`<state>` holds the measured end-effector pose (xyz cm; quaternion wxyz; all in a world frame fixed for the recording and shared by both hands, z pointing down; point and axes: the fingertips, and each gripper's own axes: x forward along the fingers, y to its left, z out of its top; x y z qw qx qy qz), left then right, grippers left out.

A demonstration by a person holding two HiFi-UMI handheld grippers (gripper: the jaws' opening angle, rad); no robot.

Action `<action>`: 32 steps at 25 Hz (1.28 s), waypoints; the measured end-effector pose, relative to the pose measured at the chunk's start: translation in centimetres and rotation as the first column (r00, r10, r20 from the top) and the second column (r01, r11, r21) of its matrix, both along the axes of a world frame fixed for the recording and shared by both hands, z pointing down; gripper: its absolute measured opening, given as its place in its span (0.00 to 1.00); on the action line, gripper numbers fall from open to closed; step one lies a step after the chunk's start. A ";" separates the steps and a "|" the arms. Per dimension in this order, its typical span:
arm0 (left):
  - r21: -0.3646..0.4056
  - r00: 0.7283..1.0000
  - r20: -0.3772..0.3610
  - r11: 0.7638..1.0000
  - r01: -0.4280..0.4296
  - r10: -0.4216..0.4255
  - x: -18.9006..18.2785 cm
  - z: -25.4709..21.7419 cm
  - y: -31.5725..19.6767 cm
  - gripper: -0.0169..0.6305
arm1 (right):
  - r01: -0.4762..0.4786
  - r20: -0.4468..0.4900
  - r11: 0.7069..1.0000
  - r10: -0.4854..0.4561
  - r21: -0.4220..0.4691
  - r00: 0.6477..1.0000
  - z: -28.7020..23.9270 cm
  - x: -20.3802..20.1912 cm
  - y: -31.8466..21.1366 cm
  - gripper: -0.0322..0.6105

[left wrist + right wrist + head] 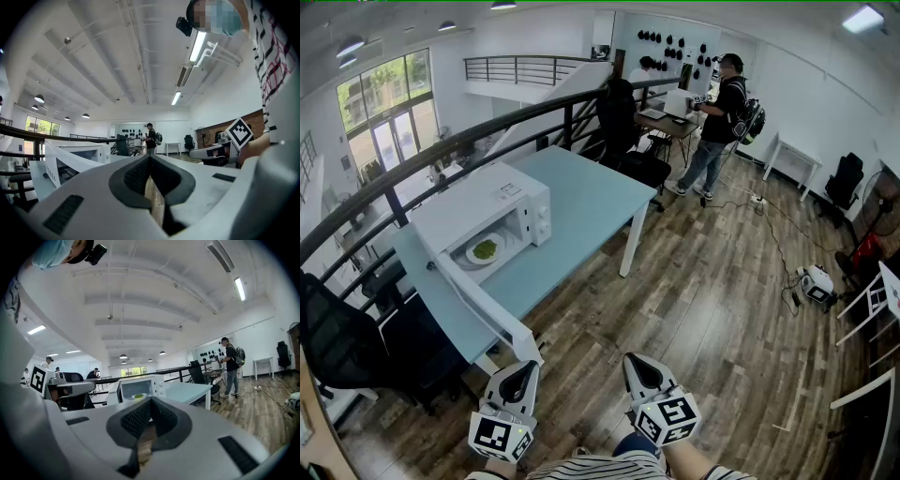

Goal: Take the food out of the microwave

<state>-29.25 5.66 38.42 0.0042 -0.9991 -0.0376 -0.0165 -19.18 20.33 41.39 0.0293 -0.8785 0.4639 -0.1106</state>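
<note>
A white microwave (483, 220) stands on the pale blue table (581, 202), its door (487, 314) swung wide open toward me. Inside it lies a white plate with green food (485, 249); the right gripper view shows the plate of food (138, 396) in the open cavity too. My left gripper (521, 374) and right gripper (639, 368) hang side by side over the wooden floor, well short of the table. Both are shut, jaws pressed together with nothing between them. In the left gripper view only the microwave's open door (58, 168) appears.
A black railing (441, 150) runs behind the table. Black office chairs (356, 347) stand at the left near the table's end. A person with a backpack (722, 122) stands far off by a desk. Cables and a small device (816, 281) lie on the floor at right.
</note>
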 end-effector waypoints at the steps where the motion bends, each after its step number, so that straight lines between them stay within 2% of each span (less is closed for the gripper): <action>1: 0.001 1.000 -0.002 1.000 -0.001 0.001 0.3 -0.1 -0.1 0.06 | -0.001 -0.002 1.000 0.001 0.001 1.000 -0.1 0.2 -0.1 0.09; 10: 0.042 1.000 -0.015 0.999 0.017 -0.016 3.5 -0.5 0.3 0.06 | 0.024 -0.035 1.000 -0.024 0.004 0.999 -0.2 3.7 -0.4 0.09; 14: 0.056 0.999 -0.005 0.998 0.036 -0.036 5.8 -0.5 1.3 0.06 | 0.082 -0.037 0.996 -0.081 0.037 0.996 -0.5 6.5 -0.6 0.10; 20: 0.021 0.995 -0.006 0.995 0.101 -0.101 10.6 -0.6 3.0 0.06 | 0.193 -0.020 0.977 -0.192 0.091 0.981 -0.8 11.4 -0.2 0.11; 21: 0.018 0.994 -0.006 0.994 0.112 -0.111 11.5 -0.5 3.4 0.06 | 0.212 -0.017 0.972 -0.211 0.103 0.977 -0.9 12.3 -0.1 0.16; 22: 0.013 0.992 -0.006 0.992 0.124 -0.124 12.4 -0.4 3.8 0.06 | 0.231 -0.013 0.967 -0.231 0.108 0.973 -0.9 13.3 0.0 0.28; 23: 0.007 0.991 -0.005 0.991 0.136 -0.136 13.3 -0.2 4.2 0.06 | 0.252 -0.011 0.962 -0.253 0.105 0.968 -0.8 14.2 0.1 0.30; 25: -0.006 0.987 0.002 0.987 0.158 -0.158 15.0 0.3 5.0 0.10 | 0.294 -0.008 0.951 -0.295 0.094 0.956 -0.5 15.9 0.3 0.30; 27: -0.019 0.984 0.011 0.984 0.179 -0.179 16.6 0.8 5.8 0.21 | 0.323 -0.003 0.942 -0.324 0.092 0.946 -0.1 17.5 0.7 0.31; 28: -0.026 0.981 0.015 0.981 0.193 -0.193 17.3 1.1 6.2 0.23 | 0.336 0.000 0.937 -0.337 0.093 0.941 0.0 18.3 1.0 0.32; 32: -0.038 0.965 0.024 0.965 0.261 -0.260 19.4 1.9 7.4 0.23 | 0.400 0.009 0.913 -0.402 0.087 0.916 0.6 20.7 1.6 0.33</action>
